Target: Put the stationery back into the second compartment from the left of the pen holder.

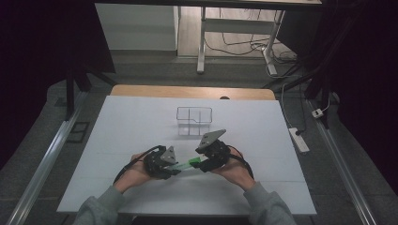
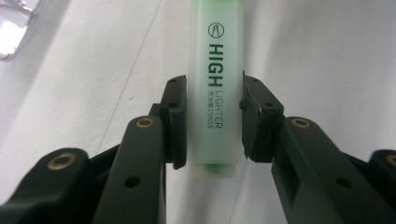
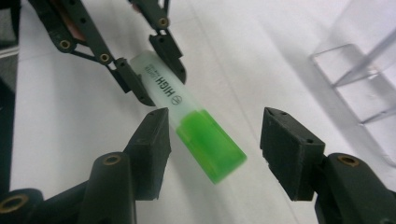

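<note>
Here, over the near middle of the white bench (image 1: 141, 122), I have the left gripper (image 1: 174, 171) clamped on a highlighter (image 1: 187, 164) — in the left gripper view its jaws press both sides of the pale frosted barrel (image 2: 215, 88), just under the printed word HIGHLIGHTER. The pen's green cap (image 3: 211, 144) points toward the right gripper (image 1: 198, 165), whose jaws stand wide apart on either side of it; in the right gripper view the cap sits in the gap, nearer one jaw, with clear air to the other, and I cannot tell whether it touches the near one.

Around them there is little. A clear plastic organiser (image 1: 194, 120) with dividers stands farther back on the bench, well apart from both grippers, with nothing I can see in it from above; its corner (image 3: 355, 79) shows at the edge of the right gripper view. Beyond the bench's wooden far edge I see the legs of another table (image 1: 202, 42), loose cables on the floor, and a power strip (image 1: 299, 139) off to the right.

From the high view the pen is mostly masked by the two gripper bodies and the person's hands — only a short green stretch shows between them. The barrel's top runs out of frame in the left gripper view, and the small print on it is too fine to read.
</note>
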